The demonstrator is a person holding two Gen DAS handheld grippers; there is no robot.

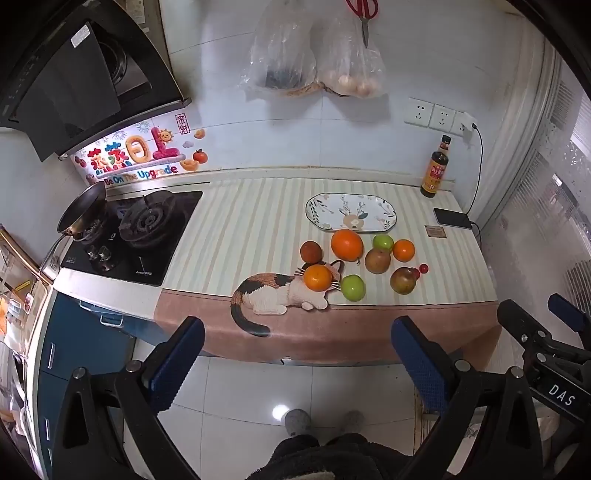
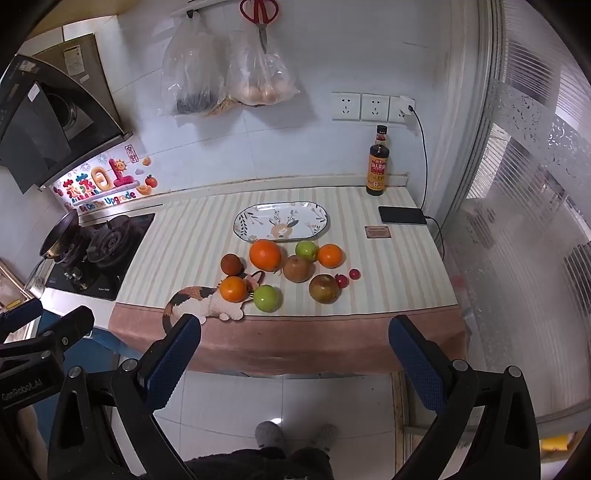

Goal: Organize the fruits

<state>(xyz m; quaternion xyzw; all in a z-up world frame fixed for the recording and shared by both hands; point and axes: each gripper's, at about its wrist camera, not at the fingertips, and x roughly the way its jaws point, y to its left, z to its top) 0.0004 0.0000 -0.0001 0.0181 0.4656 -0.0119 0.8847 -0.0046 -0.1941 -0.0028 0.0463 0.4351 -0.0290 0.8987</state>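
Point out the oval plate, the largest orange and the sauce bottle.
oval plate (image 2: 258, 214): right wrist view, bare patterned face.
largest orange (image 2: 265, 254): right wrist view, middle of its skin.
sauce bottle (image 2: 377, 170): right wrist view, its label.

Ahead of my grippers, the big orange (image 2: 265, 254) hides part of the plate's (image 2: 280, 221) near rim. The card's (image 2: 377, 232) print is too small to read. The scissors' (image 1: 364, 14) handles are cut off above.

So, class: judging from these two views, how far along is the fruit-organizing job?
Done: nothing yet. The patterned plate holds no fruit.
In hand: nothing. The left tool and right tool are open, held back from the counter.
Left: everything. The large orange, two smaller oranges, two green fruits, three brownish fruits and two small red ones all lie loose on the cloth.
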